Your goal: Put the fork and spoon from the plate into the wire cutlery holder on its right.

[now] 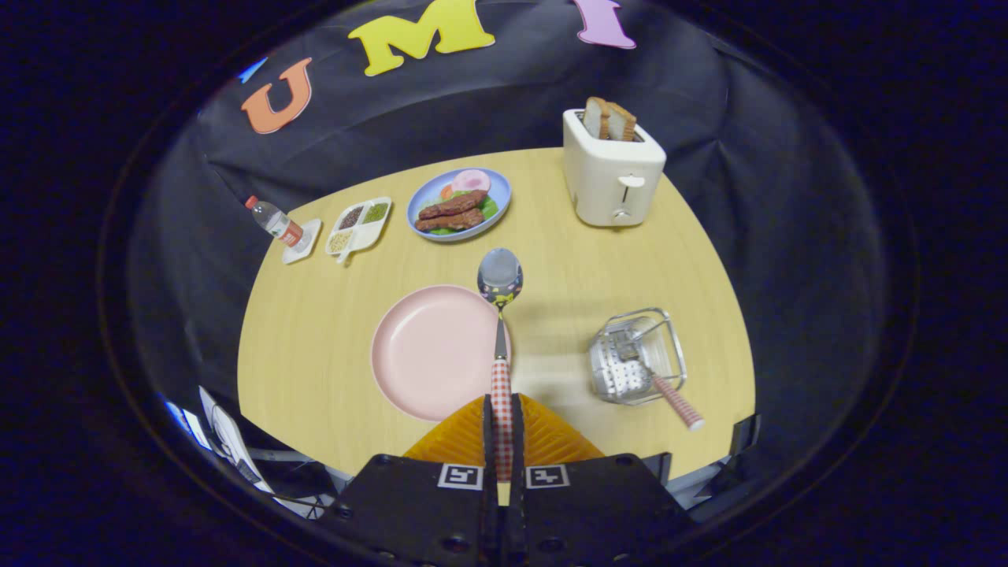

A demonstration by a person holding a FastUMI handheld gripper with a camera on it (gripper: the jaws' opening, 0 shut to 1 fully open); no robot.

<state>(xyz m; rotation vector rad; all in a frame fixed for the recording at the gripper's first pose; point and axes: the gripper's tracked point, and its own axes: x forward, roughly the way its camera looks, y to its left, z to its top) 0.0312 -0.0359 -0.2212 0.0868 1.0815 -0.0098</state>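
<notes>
- Spoon (pixel 500 315): held by its checked handle, clamped between the two fingers of the gripper (pixel 502 417); the bowl points forward, beyond the fingertips. It appears lifted, its bowl showing past the far right rim of the plate.
- Gripper: closed tight on the spoon handle, both fingers (pixel 488 425) pressing on it from either side.
- Pink plate (pixel 429 354): just ahead and left of the fingers, with nothing lying on it.
- Wire cutlery holder (pixel 638 356): to the right of the plate, a little apart from it, near the table's front right edge. A perforated metal insert sits inside.
- Fork (pixel 661 382): already in the holder, tines down in it, checked handle leaning out toward the front right.
- Step in hand, as judged: carry the spoon right to the holder and lower it in. Half of the task looks done.
- Handling advice: tip the spoon bowl-down before letting go; aim for the open part of the holder away from the fork's leaning handle; release only once the bowl is well inside the wire rim, since the holder looks light and could tip or slide if nudged.
- In the way: the fork handle is the one likely snag; the table (pixel 567 260) between plate and holder is bare.
- Further off: a white toaster (pixel 613 177) with two slices of toast (pixel 608 120) at the far right; a blue plate of food (pixel 459 203); a divided dish of grains (pixel 359 224); a small bottle (pixel 272 222) lying on a white coaster at the far left. All well apart from the route.
</notes>
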